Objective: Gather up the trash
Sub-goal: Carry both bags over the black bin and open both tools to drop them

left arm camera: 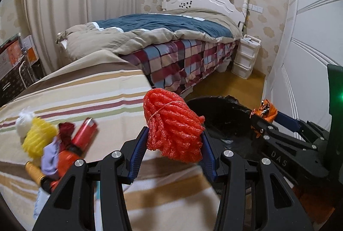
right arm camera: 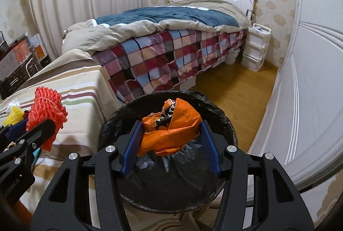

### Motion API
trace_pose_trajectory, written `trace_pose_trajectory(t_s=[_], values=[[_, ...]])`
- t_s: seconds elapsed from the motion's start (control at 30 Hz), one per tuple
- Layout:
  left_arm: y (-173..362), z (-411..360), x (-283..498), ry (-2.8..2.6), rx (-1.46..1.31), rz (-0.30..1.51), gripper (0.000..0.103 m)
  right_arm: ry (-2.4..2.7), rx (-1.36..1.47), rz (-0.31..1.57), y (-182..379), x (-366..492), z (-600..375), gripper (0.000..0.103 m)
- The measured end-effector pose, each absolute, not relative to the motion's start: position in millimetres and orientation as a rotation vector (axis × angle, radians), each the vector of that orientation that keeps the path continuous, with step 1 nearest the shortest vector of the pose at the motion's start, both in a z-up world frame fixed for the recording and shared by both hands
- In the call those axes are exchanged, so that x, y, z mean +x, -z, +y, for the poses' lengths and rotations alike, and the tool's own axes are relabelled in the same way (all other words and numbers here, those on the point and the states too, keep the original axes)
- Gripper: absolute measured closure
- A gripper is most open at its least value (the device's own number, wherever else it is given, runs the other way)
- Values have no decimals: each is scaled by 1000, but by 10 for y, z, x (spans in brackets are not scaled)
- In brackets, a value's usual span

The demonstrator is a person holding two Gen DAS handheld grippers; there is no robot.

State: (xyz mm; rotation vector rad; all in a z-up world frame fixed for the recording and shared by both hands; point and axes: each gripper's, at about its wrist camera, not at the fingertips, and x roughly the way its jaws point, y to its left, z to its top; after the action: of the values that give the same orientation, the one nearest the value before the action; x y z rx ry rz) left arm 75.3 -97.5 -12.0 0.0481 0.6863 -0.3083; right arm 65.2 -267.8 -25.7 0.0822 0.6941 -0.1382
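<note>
While the right gripper [right arm camera: 170, 141] clamps a light, crinkly orange wrapper [right arm camera: 169, 123] above the black-lined bin [right arm camera: 225, 123], the left gripper [left arm camera: 174, 152] squeezes a soft, springy red foam net [left arm camera: 171, 121] beside it, near the bin.

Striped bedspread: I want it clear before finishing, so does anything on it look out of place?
Yes. A jumbled pile lies on the striped bedspread: a red can tipped on its side and yellow foam netting.

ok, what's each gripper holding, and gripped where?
Left gripper: red foam net bundle, pinched across its lower sides. Right gripper: crumpled orange plastic wrapper, clamped at both sides over the black-lined trash bin.
</note>
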Motion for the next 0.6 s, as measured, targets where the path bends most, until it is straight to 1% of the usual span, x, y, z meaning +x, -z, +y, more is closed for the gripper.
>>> trace_pose_trajectory(t_s=[0.33,0.6], values=[[243,-1370,977,327,113,719,55,163,99,718,390,776,-2832,50],[319,-1432,1073,313,133,742,53,185,117,727,422,861,-2957,50]])
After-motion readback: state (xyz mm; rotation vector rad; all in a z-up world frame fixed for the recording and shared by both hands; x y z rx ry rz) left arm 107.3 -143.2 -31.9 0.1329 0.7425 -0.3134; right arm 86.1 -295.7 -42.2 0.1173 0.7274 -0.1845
